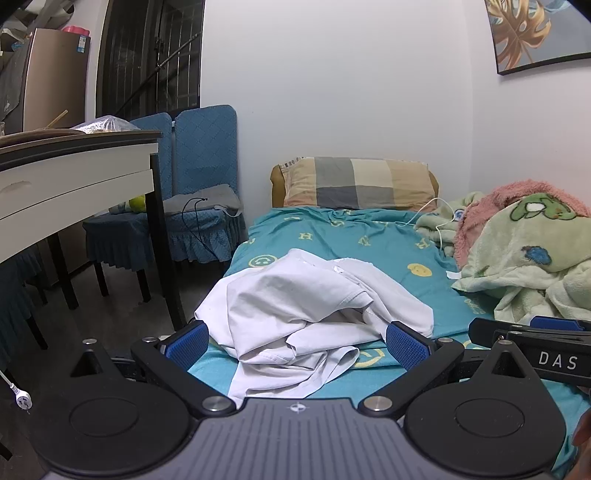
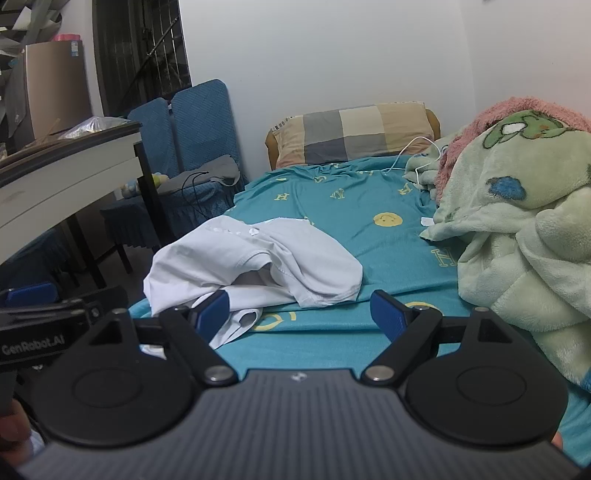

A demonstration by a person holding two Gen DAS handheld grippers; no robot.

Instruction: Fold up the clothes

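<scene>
Crumpled white cotton T-shirt [image 1: 295, 314] heaped on the near left part of the teal bedsheet with yellow smileys and letters [image 1: 388, 243], one hem spilling toward the near edge. Unfolded, bunched, sleeve opening gaping toward the right in the right wrist view [image 2: 258, 258].

Left gripper [image 1: 297, 345] low over the near edge, blue-padded fingers [image 1: 186, 345] spread wide either side of the shirt's near folds, nothing pinched between them. Whether the pads brush the cloth: cannot tell.

Right gripper [image 2: 299, 314] just to the right of it, also spread wide, empty; left pad [image 2: 212, 310] in front of the shirt's trailing hem, right pad over bare sheet. Each gripper peeking into the other's view at the frame edge, side by side and close.

Far end of the bed: checked grey, beige and cream pillow [image 1: 358, 182] against the white wall. Right side: pale green fleece blanket with cartoon print [image 1: 528, 258] piled up, pink fluffy blanket [image 1: 517, 192] beneath and behind it, well apart from the shirt. Thin white cable [image 1: 432, 214] trailing from the pillow across to the green fleece.

Left of the bed: two blue quilted chair covers [image 1: 199, 147] on chairs, grey cloth and black cord on the seat. Nearer left still: white table with dark top [image 1: 74, 173], clutter on it. Framed leaf picture [image 1: 532, 33] high on the right wall.
</scene>
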